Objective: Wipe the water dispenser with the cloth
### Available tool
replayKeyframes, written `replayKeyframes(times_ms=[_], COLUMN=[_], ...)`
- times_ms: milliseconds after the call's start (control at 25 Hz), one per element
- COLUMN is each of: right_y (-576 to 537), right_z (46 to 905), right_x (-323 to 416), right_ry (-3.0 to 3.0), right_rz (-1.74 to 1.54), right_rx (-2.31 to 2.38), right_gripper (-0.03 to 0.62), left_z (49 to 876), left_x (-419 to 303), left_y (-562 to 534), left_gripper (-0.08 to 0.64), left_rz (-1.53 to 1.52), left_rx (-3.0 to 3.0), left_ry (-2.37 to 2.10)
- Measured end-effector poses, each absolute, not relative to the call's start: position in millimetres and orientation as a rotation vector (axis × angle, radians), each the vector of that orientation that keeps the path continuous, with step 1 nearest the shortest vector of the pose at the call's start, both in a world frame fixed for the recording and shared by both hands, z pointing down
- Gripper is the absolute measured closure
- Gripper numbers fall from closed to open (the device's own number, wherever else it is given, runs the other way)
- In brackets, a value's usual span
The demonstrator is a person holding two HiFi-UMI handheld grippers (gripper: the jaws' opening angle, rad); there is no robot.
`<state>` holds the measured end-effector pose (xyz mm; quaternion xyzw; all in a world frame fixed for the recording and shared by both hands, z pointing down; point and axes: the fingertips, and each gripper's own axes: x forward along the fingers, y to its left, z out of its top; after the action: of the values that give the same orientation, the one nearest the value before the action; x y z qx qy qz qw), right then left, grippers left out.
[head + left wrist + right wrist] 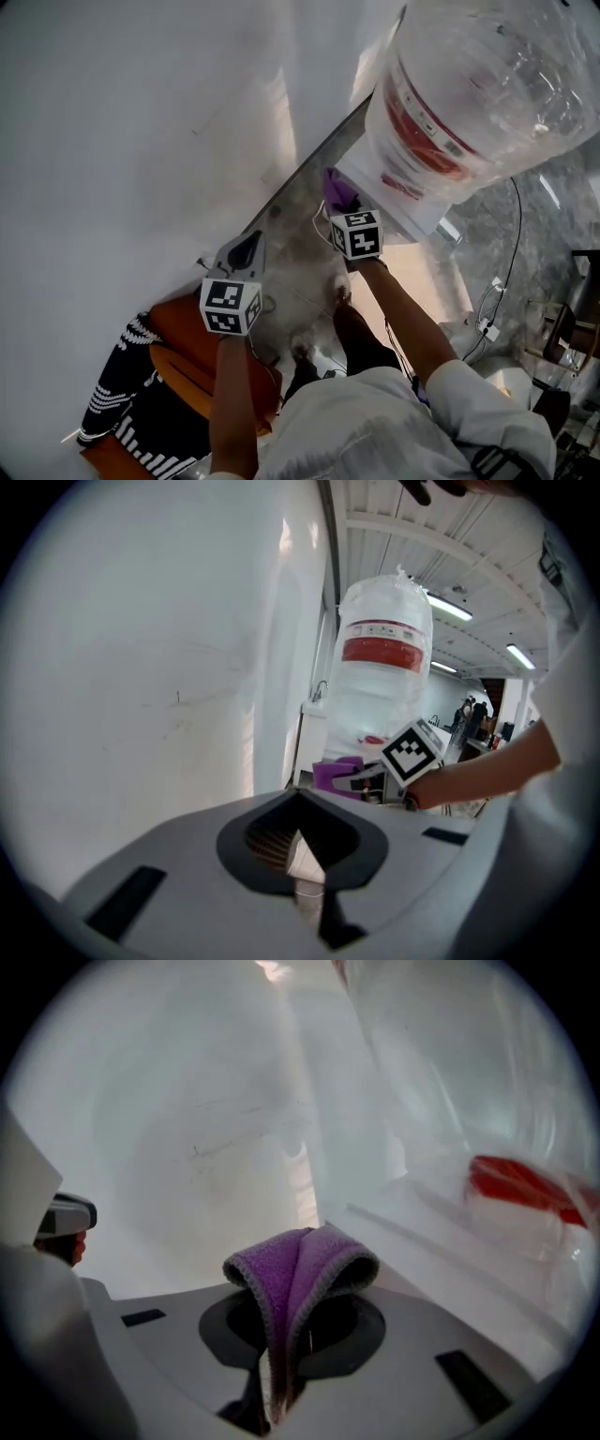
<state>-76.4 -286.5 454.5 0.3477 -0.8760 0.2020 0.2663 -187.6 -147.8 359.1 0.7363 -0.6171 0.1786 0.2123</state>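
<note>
The right gripper [278, 1396] is pinching the folded purple cloth [302, 1269] tightly between its jaws, just beside the white water dispenser [398, 197] under the bottle [487, 84]. The left gripper [305, 878] is hanging apart, with jaws together and empty.

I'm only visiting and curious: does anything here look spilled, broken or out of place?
Nothing stands out. The bottle sits upright on the dispenser with no spill visible. The purple cloth is folded and pinched in the right gripper. The left gripper is shut and holds nothing.
</note>
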Motion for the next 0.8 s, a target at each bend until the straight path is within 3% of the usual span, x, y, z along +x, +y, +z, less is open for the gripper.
replayKeyframes(times_ms=[480,800], right_y=[-293.1,-264.5], right_z=[463.1,457.4], right_x=[-26.2,42.7], right_ry=[-2.246,-2.169], right_rz=[0.824,0.826], right_rx=[1.175,1.333], right_gripper=[0.538,0.538], left_z=[361.3,345.2], left_x=[-176.5,-154.5], left_y=[-153.2,-151.1], left_gripper=[0.551,0.551], left_rz=[0.523,0.511], left_rx=[2.125,2.226], left_ry=[-1.628,-1.577])
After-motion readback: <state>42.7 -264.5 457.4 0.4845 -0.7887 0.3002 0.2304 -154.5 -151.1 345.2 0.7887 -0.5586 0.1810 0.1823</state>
